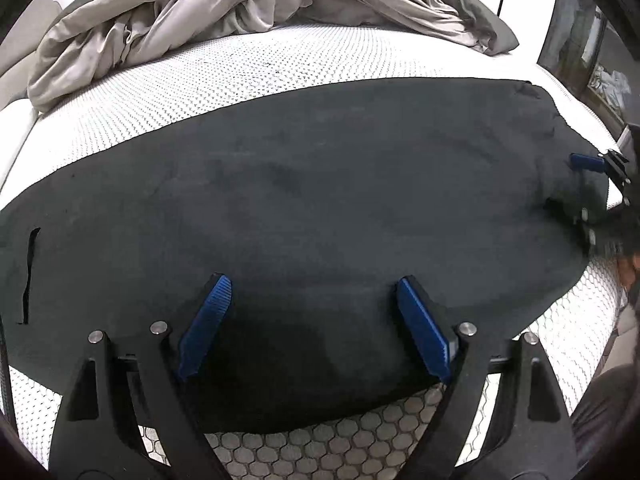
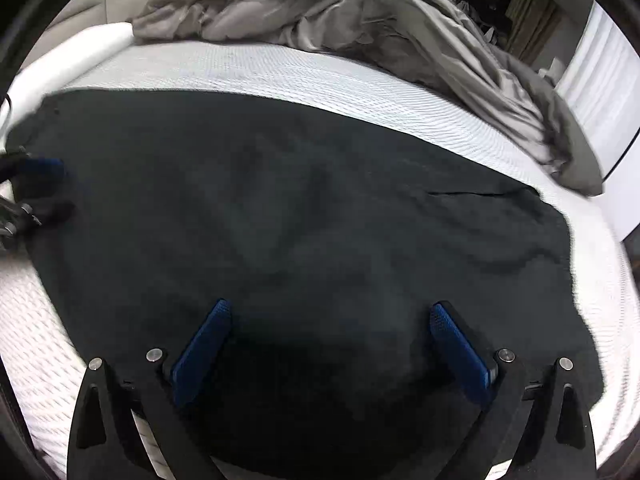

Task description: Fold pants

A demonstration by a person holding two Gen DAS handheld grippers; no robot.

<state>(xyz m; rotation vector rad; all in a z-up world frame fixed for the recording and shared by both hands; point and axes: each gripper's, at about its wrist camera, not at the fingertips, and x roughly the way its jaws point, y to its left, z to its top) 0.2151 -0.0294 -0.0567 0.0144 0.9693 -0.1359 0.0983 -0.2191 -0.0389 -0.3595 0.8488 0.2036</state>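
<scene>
The bed (image 1: 224, 80), a bare white mattress with a honeycomb weave, fills both views. A rumpled grey duvet (image 1: 208, 12) is heaped at its far end, well apart from the pants. The pants (image 1: 320, 200), dark and soft-looking, lie spread across the near half of the bed in 1 broad, fairly flat slab with only shallow wrinkles. A slit, probably a pocket opening, shows near one end of the pants. They look already doubled leg on leg, though the dark cloth hides the layers, so that is a judgement. If so, the lengthwise fold is done and the crosswise folds are left: bringing one end over toward the other, perhaps 2 times.

The left gripper (image 1: 308, 320) hangs over the near edge of the pants, its jaws spread wide with nothing between the blue pads but cloth lying below them. The right gripper (image 2: 328, 344) does likewise nearer the other end of the pants, jaws apart and gripping nothing; its view is blurred. Each gripper shows at the side edge of the other's view.

Beyond the bed, to the right of the pants, stand dim shelves or furniture, too dark to tell.
</scene>
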